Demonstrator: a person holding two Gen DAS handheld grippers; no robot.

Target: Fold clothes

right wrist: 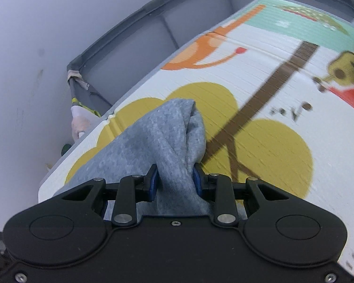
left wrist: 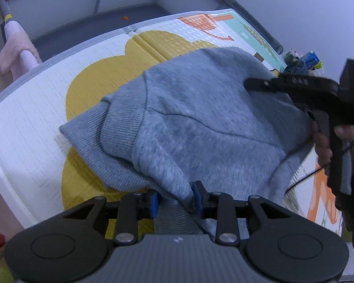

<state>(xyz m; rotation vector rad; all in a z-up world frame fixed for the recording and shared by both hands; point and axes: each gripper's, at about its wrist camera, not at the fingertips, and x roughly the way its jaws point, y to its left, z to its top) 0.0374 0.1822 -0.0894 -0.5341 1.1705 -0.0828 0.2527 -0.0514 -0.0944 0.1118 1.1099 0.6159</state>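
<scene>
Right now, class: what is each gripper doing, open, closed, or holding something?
Left gripper: closed on the grey sweatshirt, a bunched fold between its jaws.
Right gripper: closed on a gathered part of the grey sweatshirt.

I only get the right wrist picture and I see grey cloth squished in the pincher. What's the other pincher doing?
Observer: The left gripper is shut on the grey sweater too, pinching a bunched fold near its ribbed hem.
Operator: Is the whole sweater up in the air?
Observer: No, most of it is spread over the play mat, covering part of a yellow patch.
Operator: Is my pincher in the other picture?
Observer: Yes, the right gripper shows at the left view's right edge, blurred, with a hand on it.
Operator: Anything else over there?
Observer: A pink towel hangs on a rail beyond the mat.
</scene>
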